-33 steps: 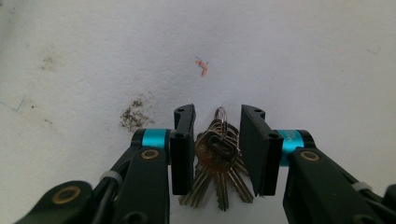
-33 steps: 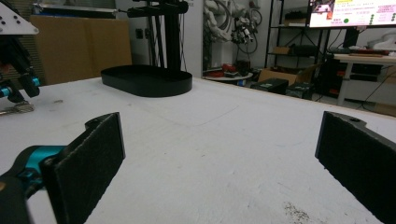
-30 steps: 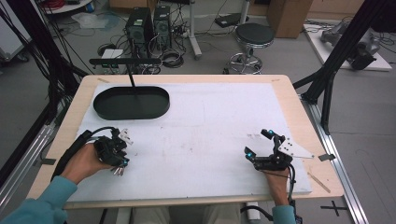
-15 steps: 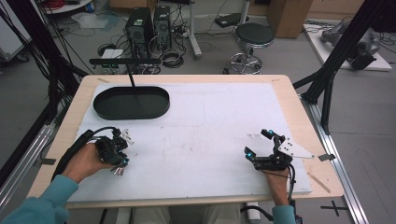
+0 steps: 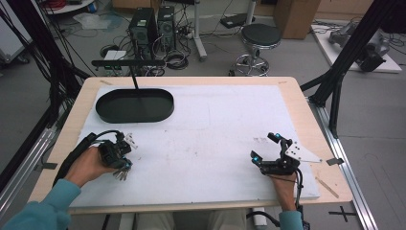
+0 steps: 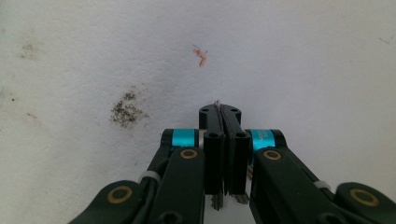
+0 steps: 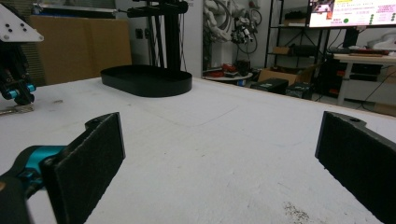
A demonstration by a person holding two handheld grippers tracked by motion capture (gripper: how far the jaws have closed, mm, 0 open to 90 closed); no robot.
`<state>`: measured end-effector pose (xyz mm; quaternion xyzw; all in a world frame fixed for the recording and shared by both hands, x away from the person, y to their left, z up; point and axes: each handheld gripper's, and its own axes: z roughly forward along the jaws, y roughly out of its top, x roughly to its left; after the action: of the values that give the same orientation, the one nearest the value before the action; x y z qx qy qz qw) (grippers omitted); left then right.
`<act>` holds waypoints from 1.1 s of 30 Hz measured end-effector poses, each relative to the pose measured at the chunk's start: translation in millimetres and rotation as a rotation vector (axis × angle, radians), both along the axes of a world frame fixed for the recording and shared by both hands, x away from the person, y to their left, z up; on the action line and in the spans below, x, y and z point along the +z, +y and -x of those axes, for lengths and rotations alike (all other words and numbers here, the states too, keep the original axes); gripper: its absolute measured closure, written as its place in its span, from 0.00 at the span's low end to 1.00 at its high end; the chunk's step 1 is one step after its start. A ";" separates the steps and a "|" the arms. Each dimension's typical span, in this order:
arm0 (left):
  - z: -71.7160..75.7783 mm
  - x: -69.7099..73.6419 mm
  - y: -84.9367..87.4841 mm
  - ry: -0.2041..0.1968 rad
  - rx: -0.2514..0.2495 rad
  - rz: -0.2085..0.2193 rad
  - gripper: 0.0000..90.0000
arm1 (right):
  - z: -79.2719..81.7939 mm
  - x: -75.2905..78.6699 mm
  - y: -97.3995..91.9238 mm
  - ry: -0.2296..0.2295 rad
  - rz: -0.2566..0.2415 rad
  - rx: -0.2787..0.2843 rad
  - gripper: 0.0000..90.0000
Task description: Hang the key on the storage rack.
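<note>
1. Left hand [image 5: 88, 165] resting on near-left part of white mat [image 5: 210, 124], wrapped round left gripper [image 5: 119, 163].
2. Jaws of left gripper [image 6: 220, 109] just been closing; now pressed together, pointing down at mat, thin silvery sliver pinched at tips.
3. Sliver taken for part of bunch of keys [image 5: 122, 174]; rest of bunch lying on mat under the gripper, near front-left edge. Also seen low at far left from right gripper view [image 7: 14, 110].
4. Dark speckled stain [image 6: 127, 109] and small pink scrap [image 6: 201, 56] on mat beyond the tips.
5. Black oval tray [image 5: 163, 112] at far left of mat, well apart from keys.
6. Right gripper [image 5: 264, 146] at near right, resting on mat, pads spread wide; bare mat between them [image 7: 219, 154].
</note>
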<state>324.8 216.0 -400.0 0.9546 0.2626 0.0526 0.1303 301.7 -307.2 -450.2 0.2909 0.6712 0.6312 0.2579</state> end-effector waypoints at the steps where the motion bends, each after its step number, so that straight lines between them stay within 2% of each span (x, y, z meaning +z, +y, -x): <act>1: 0.1 -0.1 0.1 -0.002 -0.001 0.001 0.98 | 0.0 0.0 0.1 0.001 -0.001 0.001 0.01; 8: 0.7 1.9 1.4 -0.015 0.000 0.008 0.98 | 0.0 0.0 0.0 0.001 0.000 0.000 0.01; 13: 0.4 9.6 7.4 -0.048 0.024 0.073 0.98 | 0.1 0.0 0.0 0.002 -0.001 0.000 0.01; 14: 0.0 15.9 12.1 -0.073 0.032 0.115 0.98 | 0.1 0.0 0.0 0.002 -0.001 0.001 0.01; 15: 0.0 15.9 12.1 -0.073 0.032 0.115 0.98 | 0.0 0.0 0.0 0.002 -0.002 0.001 0.01; 16: 0.7 21.1 15.6 -0.103 0.038 0.158 0.98 | 0.1 0.0 0.0 0.003 -0.001 0.000 0.01; 17: 0.7 21.1 15.6 -0.103 0.038 0.158 0.98 | 0.1 0.0 0.0 0.003 -0.001 0.000 0.01; 24: 0.9 43.4 30.5 -0.190 0.069 0.339 0.98 | 0.0 0.0 0.0 0.001 -0.001 0.001 0.01; 31: -2.2 66.8 40.9 -0.272 0.105 0.479 0.98 | -0.3 0.1 -0.3 -0.001 -0.001 0.000 0.01; 33: -4.2 73.7 42.8 -0.301 0.113 0.506 0.98 | -0.3 0.0 -0.4 -0.001 -0.001 -0.001 0.01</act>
<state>329.0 258.8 -326.3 0.8572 0.2977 0.1334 0.3985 302.1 -307.6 -450.2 0.2910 0.6705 0.6317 0.2582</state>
